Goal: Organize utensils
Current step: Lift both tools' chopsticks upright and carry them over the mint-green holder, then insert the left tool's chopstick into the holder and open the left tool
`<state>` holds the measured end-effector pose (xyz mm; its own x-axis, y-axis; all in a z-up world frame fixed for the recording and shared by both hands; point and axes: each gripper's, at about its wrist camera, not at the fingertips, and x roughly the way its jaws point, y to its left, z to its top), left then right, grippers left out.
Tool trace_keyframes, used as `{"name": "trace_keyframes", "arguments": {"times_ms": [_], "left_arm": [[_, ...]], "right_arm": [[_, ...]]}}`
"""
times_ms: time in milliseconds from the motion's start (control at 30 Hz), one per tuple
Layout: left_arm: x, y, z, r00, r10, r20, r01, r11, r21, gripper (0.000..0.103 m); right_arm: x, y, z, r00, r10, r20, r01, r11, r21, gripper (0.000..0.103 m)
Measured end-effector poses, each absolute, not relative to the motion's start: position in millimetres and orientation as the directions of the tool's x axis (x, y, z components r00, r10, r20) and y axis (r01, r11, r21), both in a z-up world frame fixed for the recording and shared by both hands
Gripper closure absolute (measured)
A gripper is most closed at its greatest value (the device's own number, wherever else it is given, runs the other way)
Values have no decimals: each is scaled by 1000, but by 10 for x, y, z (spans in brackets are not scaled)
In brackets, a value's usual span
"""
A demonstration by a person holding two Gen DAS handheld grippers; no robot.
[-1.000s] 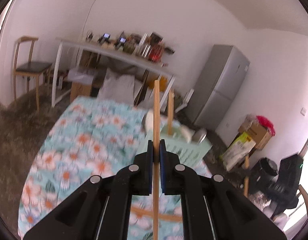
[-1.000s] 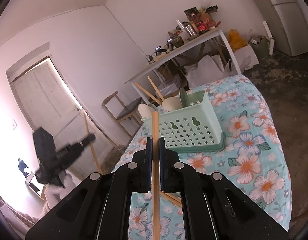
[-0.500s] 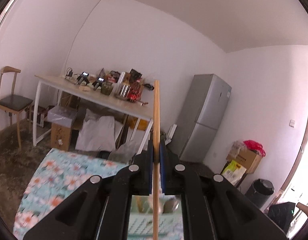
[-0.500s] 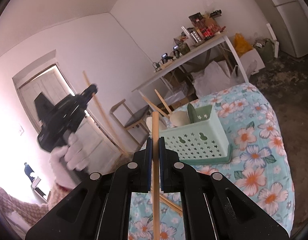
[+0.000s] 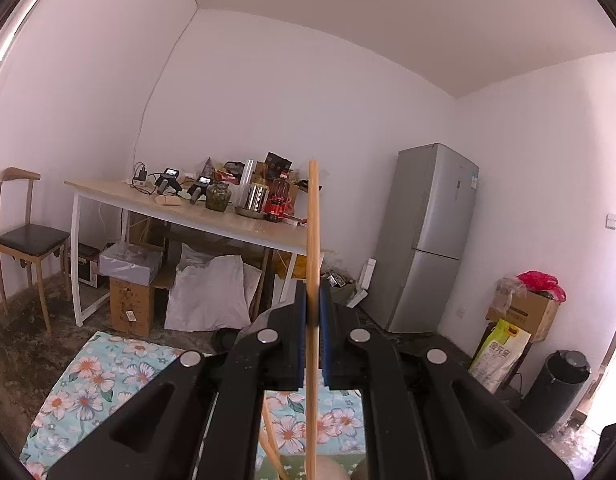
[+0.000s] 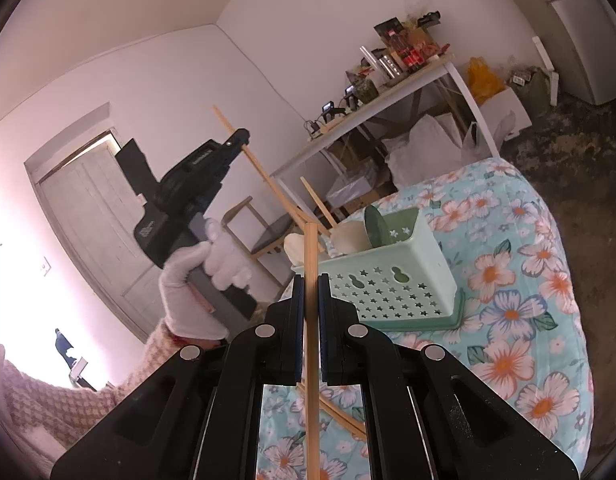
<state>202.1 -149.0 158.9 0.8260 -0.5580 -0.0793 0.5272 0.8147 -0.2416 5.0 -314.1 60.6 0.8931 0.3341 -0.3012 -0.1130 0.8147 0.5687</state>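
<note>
Two chopsticks are in my grip at once, one per gripper, and both belong in the mint basket (image 6: 392, 276) on the floral cloth (image 6: 520, 320).

On the left side, my left gripper (image 5: 313, 312) is clamped on a wooden chopstick (image 5: 313, 232) that stands upright between its blue pads. In the right wrist view I see that same gripper raised in a white-gloved hand (image 6: 204, 276), beside the basket and higher than its rim, with its stick slanting down toward the spoons (image 6: 348, 236) already standing inside. From the left wrist view I get mostly the far wall, a desk (image 5: 212, 216) and a fridge (image 5: 428, 240), so I cannot judge the lower tip's place from there.

On the right side, my right gripper (image 6: 311, 292) is clenched on the second chopstick (image 6: 311, 340), pointing toward the basket's near wall. Loose chopsticks (image 6: 340, 412) lie on the cloth below it.

I judge this the drop-in step for the left stick. The next move calls for bringing its lower tip over the open compartment, lowering it among the spoons and releasing only once it is inside. The right stick should wait its turn.
</note>
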Motion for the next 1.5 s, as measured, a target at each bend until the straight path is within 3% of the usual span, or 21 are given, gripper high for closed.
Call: {"name": "trace_keyframes", "arguments": {"times_ms": [267, 500, 667, 700, 800, 900, 1033, 1100, 1333, 1500], "left_arm": [[2062, -1612, 1388, 858, -509, -61, 489, 848, -203, 98], [2122, -1593, 1140, 843, -528, -99, 490, 832, -260, 98], [2163, -1582, 967, 804, -567, -180, 507, 810, -294, 97], [2172, -1578, 938, 788, -582, -201, 516, 802, -301, 93], [2138, -1520, 858, 764, -599, -238, 524, 792, -312, 70], [2035, -1462, 830, 749, -614, -251, 543, 785, -299, 57], [1865, -1375, 829, 733, -631, -254, 570, 773, -277, 47], [1759, -1307, 840, 736, -627, -254, 569, 777, -269, 37], [1459, -1009, 796, 719, -643, -265, 579, 765, -282, 28], [1333, -763, 569, 714, -617, -333, 542, 787, -295, 26]], "right_arm": [[95, -3099, 559, 881, 340, -328, -106, 819, 564, 98], [97, -3111, 563, 877, 339, -341, -96, 818, 567, 98], [94, -3114, 589, 878, 333, -345, -90, 821, 564, 98], [90, -3113, 595, 878, 331, -345, -89, 822, 562, 98], [72, -3099, 623, 880, 327, -344, -89, 826, 557, 98], [39, -3077, 659, 883, 321, -342, -89, 831, 549, 98], [-4, -3041, 723, 889, 310, -337, -90, 840, 534, 98], [-25, -3016, 759, 893, 303, -333, -90, 846, 526, 98], [-40, -2936, 997, 909, 260, -325, -92, 888, 451, 98], [106, -2856, 1262, 921, 230, -314, -110, 927, 359, 98]]}}
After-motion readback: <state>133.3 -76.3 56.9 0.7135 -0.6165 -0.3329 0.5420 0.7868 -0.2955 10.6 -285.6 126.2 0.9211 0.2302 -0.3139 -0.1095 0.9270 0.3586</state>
